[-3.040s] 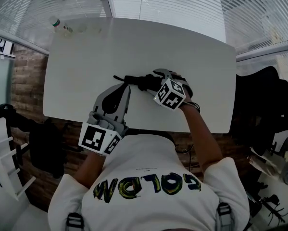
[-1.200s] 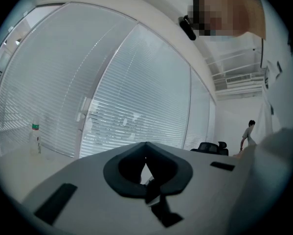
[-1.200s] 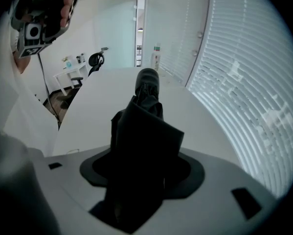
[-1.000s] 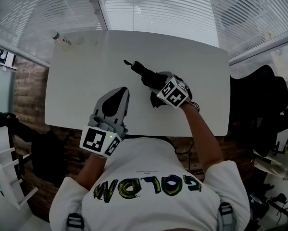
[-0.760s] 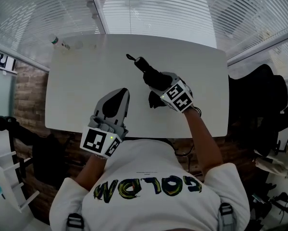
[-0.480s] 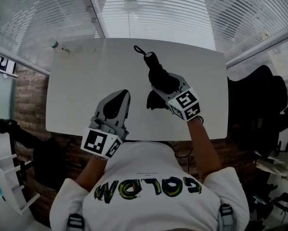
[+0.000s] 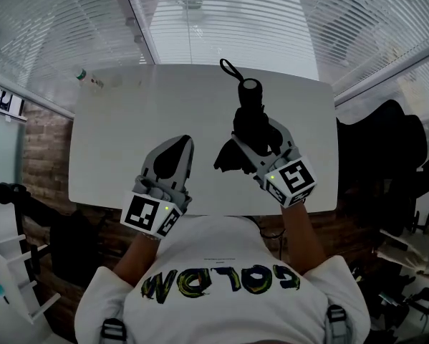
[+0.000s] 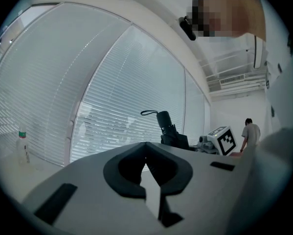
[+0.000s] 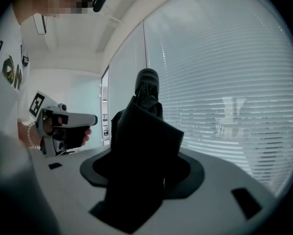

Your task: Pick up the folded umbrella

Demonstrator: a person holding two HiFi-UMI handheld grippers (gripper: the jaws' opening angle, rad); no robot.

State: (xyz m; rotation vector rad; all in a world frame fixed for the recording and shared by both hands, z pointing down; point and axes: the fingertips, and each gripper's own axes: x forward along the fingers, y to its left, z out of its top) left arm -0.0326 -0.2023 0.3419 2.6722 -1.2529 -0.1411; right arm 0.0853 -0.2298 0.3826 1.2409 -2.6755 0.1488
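Observation:
The folded black umbrella (image 7: 252, 120) is held off the white table (image 7: 121, 135), its round handle (image 7: 251, 88) and strap loop pointing towards the window. My right gripper (image 7: 261, 140) is shut on the umbrella's fabric body, and a loose flap hangs down on the left. In the right gripper view the umbrella (image 9: 146, 131) fills the space between the jaws and hides the pads. My left gripper (image 7: 177, 153) hovers over the table's near left part, level, its jaws meeting at the tips with nothing between them. The left gripper view shows the umbrella (image 8: 168, 130) to its right.
A small plastic bottle (image 7: 89, 79) stands at the table's far left corner. Window blinds run behind the table. A black office chair (image 7: 389, 149) sits to the right, and a white rack (image 7: 13, 278) at the lower left. A person (image 8: 250, 133) stands far off.
My right gripper has risen with the umbrella, lifting it off the table and swinging its handle from the left round towards the window. The left gripper has hardly moved.

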